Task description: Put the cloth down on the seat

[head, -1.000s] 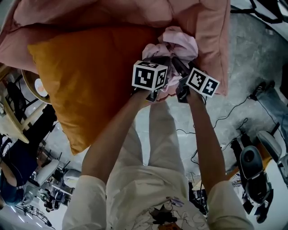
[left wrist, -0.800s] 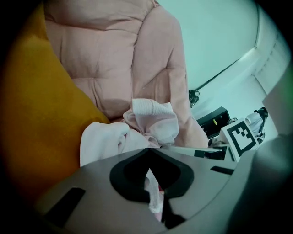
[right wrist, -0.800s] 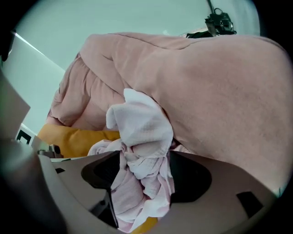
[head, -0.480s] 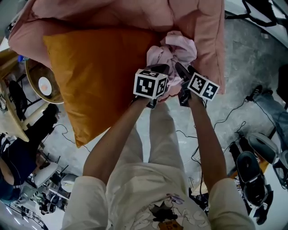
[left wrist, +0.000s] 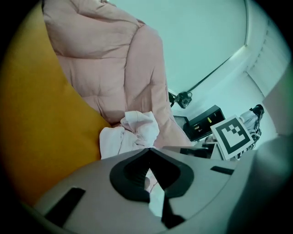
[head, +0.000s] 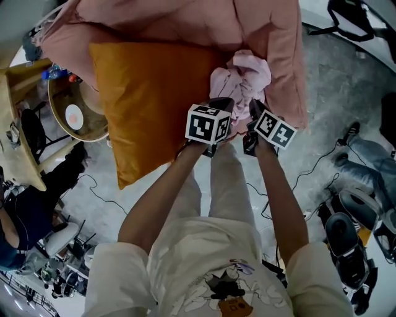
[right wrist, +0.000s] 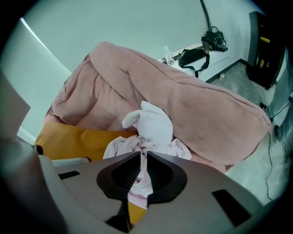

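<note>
A crumpled pale pink cloth (head: pixel 242 75) lies on the front edge of the pink padded seat (head: pixel 185 18), beside an orange cushion (head: pixel 148 93). My left gripper (head: pixel 224 104) reaches the cloth's near side. Its jaw tips meet in the left gripper view (left wrist: pixel 147 150), with a pale strip of cloth (left wrist: pixel 154 196) in the gap behind them. My right gripper (head: pixel 252 106) is just to its right. Its jaws (right wrist: pixel 143 154) are closing to a narrow slit with a fold of the cloth (right wrist: pixel 151 128) between them.
A round wooden side table (head: pixel 71 114) and a chair stand left of the cushion. Cables, bags and equipment lie on the grey floor (head: pixel 346 93) to the right. A black camera (right wrist: pixel 213 39) on a stand rises behind the seat.
Both grippers stay together at the cloth's near edge. The head view has swung, so the cushion and the seat sit further right in it and the side table shows more.
</note>
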